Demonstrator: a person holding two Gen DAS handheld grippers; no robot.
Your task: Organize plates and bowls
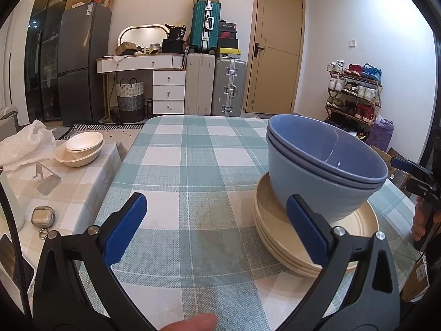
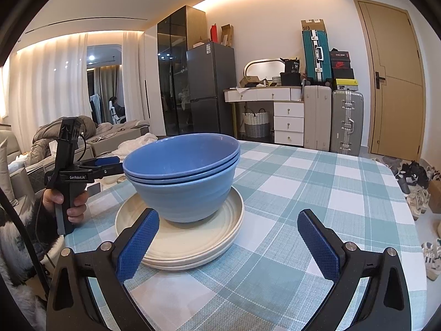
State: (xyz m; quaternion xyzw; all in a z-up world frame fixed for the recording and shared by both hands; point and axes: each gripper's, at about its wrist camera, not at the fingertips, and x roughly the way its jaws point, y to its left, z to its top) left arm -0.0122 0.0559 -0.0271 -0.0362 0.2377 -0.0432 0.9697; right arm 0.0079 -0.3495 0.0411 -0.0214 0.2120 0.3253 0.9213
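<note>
Left wrist view: left gripper point(image 1: 216, 230) spread wide, empty, low over checked tablecloth point(image 1: 187, 165). Blue bowls point(image 1: 325, 171), nested, sit on stack of cream plates point(image 1: 289, 237) to the right, just past right-side finger point(image 1: 306, 231); finger overlaps bowl in view, contact can't be told. Right gripper point(image 1: 413, 176) at far right edge, held by hand point(image 1: 421, 223). Cream bowls point(image 1: 81, 149) on side table, well apart at left.

Right wrist view: right gripper point(image 2: 227, 245) also wide apart, nothing between pads. Bowl/plate stack point(image 2: 182, 176) ahead, left of center, near left-side finger point(image 2: 137, 245), not between pads. Left gripper point(image 2: 110, 165) seen beyond bowls w/ fingers by rim.
</note>
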